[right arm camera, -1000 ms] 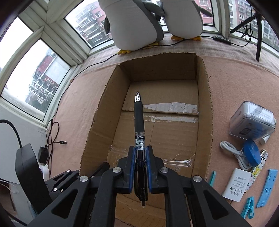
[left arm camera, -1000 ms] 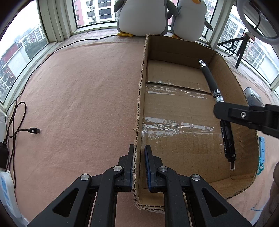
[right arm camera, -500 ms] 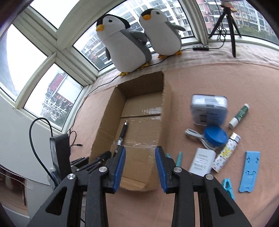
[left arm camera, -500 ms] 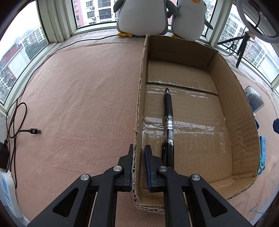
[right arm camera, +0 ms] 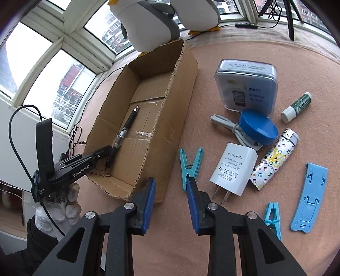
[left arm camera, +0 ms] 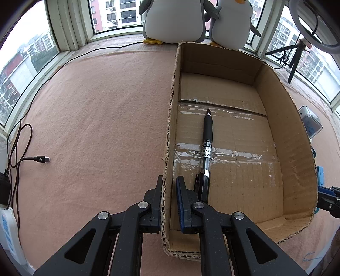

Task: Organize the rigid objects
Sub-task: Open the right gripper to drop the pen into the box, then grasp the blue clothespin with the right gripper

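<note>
1. Cardboard box [right arm camera: 170, 110]: open-topped, long, taped floor, standing on the pink felt.
2. Black pen [left arm camera: 206, 148]: flat on the box floor, tip toward 12 o'clock in the left wrist view, near the left wall.
3. Outside the box, toward 3 o'clock in the right wrist view: teal clothespin [right arm camera: 190, 164], white adapter [right arm camera: 232, 172], blue round lid [right arm camera: 258, 127], patterned tube [right arm camera: 274, 159], possibly a lighter.

Surface: tabletop [right arm camera: 244, 38] under a pinkish felt cover.
Left part: cardboard box [right arm camera: 180, 89], black cable [left arm camera: 40, 159].
Right part: clear case [right arm camera: 246, 85], blue lid [right arm camera: 258, 127], white adapter [right arm camera: 232, 172], patterned lighter [right arm camera: 274, 161], glue stick [right arm camera: 296, 107], two teal clips [right arm camera: 190, 165], blue stand [right arm camera: 310, 195].
Far edge: two plush penguins [left arm camera: 174, 19].
</note>
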A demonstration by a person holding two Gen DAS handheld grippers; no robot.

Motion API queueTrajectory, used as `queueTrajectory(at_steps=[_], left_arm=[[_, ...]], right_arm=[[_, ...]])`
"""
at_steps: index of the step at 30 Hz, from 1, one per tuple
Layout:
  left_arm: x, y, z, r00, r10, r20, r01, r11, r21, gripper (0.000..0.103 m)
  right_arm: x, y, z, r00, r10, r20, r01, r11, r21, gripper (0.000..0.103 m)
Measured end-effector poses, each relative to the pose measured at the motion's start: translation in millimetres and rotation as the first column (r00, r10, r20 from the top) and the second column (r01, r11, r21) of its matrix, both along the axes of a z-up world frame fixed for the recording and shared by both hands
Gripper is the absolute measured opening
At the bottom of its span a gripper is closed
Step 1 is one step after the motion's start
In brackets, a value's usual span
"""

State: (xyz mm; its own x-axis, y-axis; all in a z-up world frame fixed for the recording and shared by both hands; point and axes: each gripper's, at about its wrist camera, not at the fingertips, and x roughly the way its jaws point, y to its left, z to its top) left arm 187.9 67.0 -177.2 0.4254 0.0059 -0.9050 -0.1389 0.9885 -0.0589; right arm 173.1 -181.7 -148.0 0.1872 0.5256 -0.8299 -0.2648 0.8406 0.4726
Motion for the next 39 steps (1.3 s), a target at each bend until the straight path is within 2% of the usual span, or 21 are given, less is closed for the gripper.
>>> queueTrajectory(at_steps=[4,10,13,20,30,34,39], left_arm=[[0.2,0.9,0.0,1.000,0.002,0.000,-0.002,1.000,-0.002,0.011],[0.4,1.2,0.0,1.000,0.002,0.000,-0.002,1.000,-0.003,0.011],[0.5,1.1,-0.1,1.000,0.002,0.000,-0.002,1.000,-0.003,0.011],[0.9,1.5,-0.2,1.000,0.003,0.001,-0.003,1.000,-0.007,0.011],[0.6,2.9,0.1,1.000,0.002,0.003,-0.002,1.000,-0.012,0.011],[0.6,2.9,0.0,1.000,0.003,0.003,-0.003,1.000,-0.012,0.011],[1.0,3.5,0.1,1.000,0.003,0.002,-0.003,1.000,-0.015,0.011]], right_arm=[[4.0,0.4,-11.1,1.000,0.003,-0.022,-0.004,0.999,-0.045,0.027],[7.4,2.5,-12.1,1.000,-0.010,0.022,0.014,0.987,-0.158,0.024],[6.6,8.6,-9.2,0.999,0.023,0.035,-0.017,0.986,-0.168,0.026],[3.5,25.6,-13.4,0.994,0.088,0.065,-0.066,0.957,-0.282,0.027],[8.9,38.1,-15.8,0.992,0.090,0.087,-0.055,0.938,-0.342,0.027],[8.9,34.9,-16.9,0.995,0.069,0.076,-0.040,0.940,-0.339,0.027],[9.1,30.7,-17.7,0.996,0.042,0.074,-0.014,0.940,-0.342,0.016]])
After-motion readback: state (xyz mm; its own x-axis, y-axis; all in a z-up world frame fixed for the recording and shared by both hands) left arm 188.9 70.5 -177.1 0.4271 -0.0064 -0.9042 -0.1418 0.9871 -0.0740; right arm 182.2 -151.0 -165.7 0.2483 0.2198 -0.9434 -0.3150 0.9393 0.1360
